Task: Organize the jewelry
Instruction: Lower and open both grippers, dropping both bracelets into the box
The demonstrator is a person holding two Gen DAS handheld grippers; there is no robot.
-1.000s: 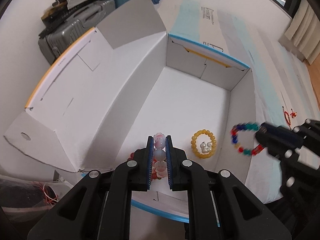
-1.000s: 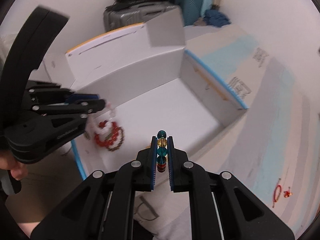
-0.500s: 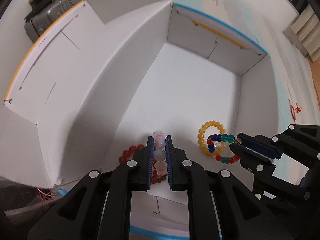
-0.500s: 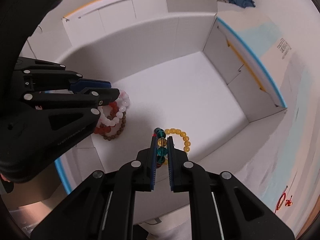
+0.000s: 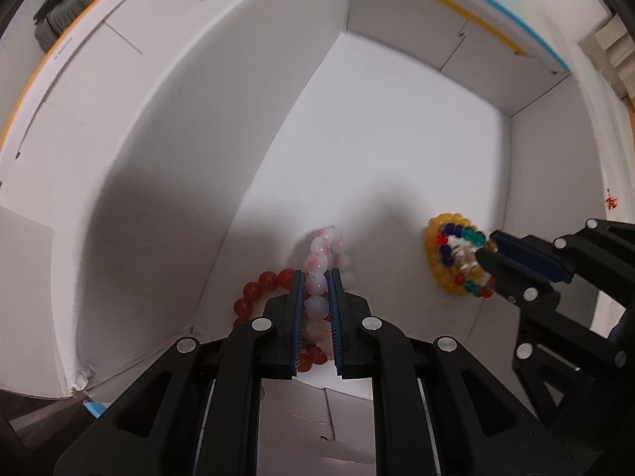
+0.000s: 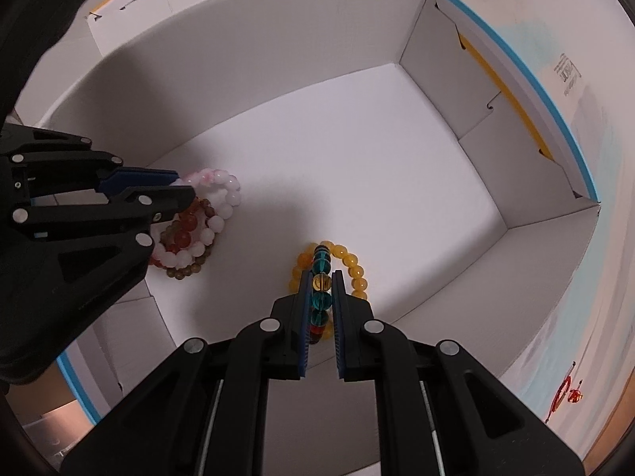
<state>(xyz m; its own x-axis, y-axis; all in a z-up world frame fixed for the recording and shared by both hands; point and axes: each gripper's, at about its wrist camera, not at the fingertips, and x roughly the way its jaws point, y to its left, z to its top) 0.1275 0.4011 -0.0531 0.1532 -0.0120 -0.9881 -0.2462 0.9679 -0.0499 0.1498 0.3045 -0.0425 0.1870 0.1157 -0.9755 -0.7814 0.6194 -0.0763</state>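
Both grippers reach down into an open white cardboard box (image 5: 397, 150) (image 6: 357, 139). My left gripper (image 5: 316, 277) (image 6: 180, 190) is shut on a pink-white bead bracelet (image 5: 319, 261) (image 6: 222, 194), which hangs just over a red bead bracelet (image 5: 262, 285) (image 6: 184, 230) and a brown one (image 6: 190, 269) on the box floor. My right gripper (image 6: 321, 277) (image 5: 486, 252) is shut on a multicoloured bead bracelet (image 6: 320, 281) (image 5: 456, 238), low over a yellow bead bracelet (image 6: 349, 265) (image 5: 434, 254) with small pearls inside it.
The box walls (image 6: 254, 55) stand close around both grippers, flaps folded outward. A small red trinket (image 6: 567, 396) (image 5: 610, 201) lies outside the box on the white-and-blue surface. Suitcases (image 5: 59, 12) stand beyond the far-left flap. The far half of the box floor (image 6: 377, 166) is bare.
Both grippers have sunk from above the box rim down into the box, each keeping its bracelet. The multicoloured bracelet now hangs over the yellow one, the pink-white over the red.
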